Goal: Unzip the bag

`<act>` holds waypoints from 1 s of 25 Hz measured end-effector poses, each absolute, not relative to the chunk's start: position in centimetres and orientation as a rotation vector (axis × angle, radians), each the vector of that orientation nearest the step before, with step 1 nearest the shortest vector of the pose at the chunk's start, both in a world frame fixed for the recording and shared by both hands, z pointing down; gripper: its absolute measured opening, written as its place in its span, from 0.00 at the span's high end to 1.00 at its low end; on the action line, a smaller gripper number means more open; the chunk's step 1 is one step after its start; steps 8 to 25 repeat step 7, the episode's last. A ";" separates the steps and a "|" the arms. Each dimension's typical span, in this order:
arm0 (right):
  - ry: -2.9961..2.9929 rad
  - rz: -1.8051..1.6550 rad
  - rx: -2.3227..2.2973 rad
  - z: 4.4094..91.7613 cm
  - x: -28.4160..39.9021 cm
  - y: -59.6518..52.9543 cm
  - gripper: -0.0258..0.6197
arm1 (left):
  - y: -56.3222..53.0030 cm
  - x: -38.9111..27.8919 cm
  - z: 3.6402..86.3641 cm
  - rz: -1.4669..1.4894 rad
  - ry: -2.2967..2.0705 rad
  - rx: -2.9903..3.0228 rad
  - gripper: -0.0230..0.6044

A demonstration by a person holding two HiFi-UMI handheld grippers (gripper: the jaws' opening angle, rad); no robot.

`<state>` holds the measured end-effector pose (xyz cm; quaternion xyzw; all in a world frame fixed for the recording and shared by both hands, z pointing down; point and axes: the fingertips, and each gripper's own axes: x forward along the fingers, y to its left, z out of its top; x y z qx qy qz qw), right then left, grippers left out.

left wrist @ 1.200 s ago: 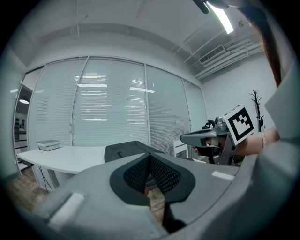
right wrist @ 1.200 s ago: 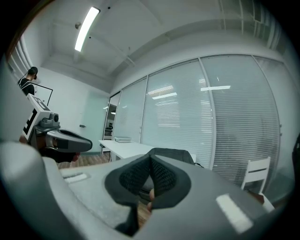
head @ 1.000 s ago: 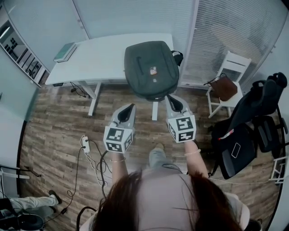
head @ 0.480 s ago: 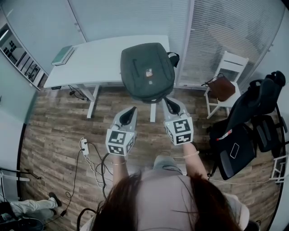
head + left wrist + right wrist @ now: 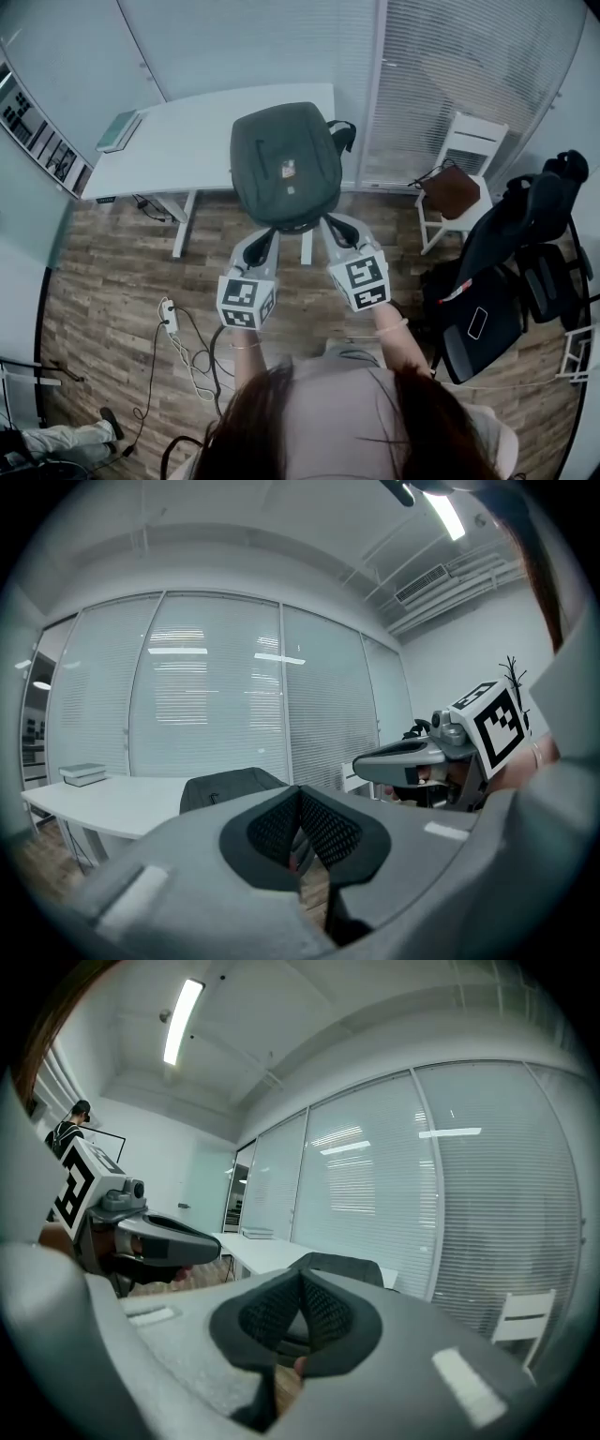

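The bag (image 5: pixel 284 167) lay on the table (image 5: pixel 178 141) straight ahead, long axis running away from the person, the right gripper (image 5: pixel 332 227) judged marginally nearer than the left gripper (image 5: pixel 266 240), both with jaws together and empty.

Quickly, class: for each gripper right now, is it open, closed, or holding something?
Left gripper: closed, jaws together, holding nothing.
Right gripper: closed, jaws together, holding nothing; the bag is not gripped.
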<state>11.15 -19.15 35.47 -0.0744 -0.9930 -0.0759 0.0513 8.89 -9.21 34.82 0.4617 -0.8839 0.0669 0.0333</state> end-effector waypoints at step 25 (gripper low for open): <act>-3.011 -0.207 -0.250 35.7 11.2 -21.2 0.96 | -11.3 8.9 35.4 0.246 -2.704 1.384 0.95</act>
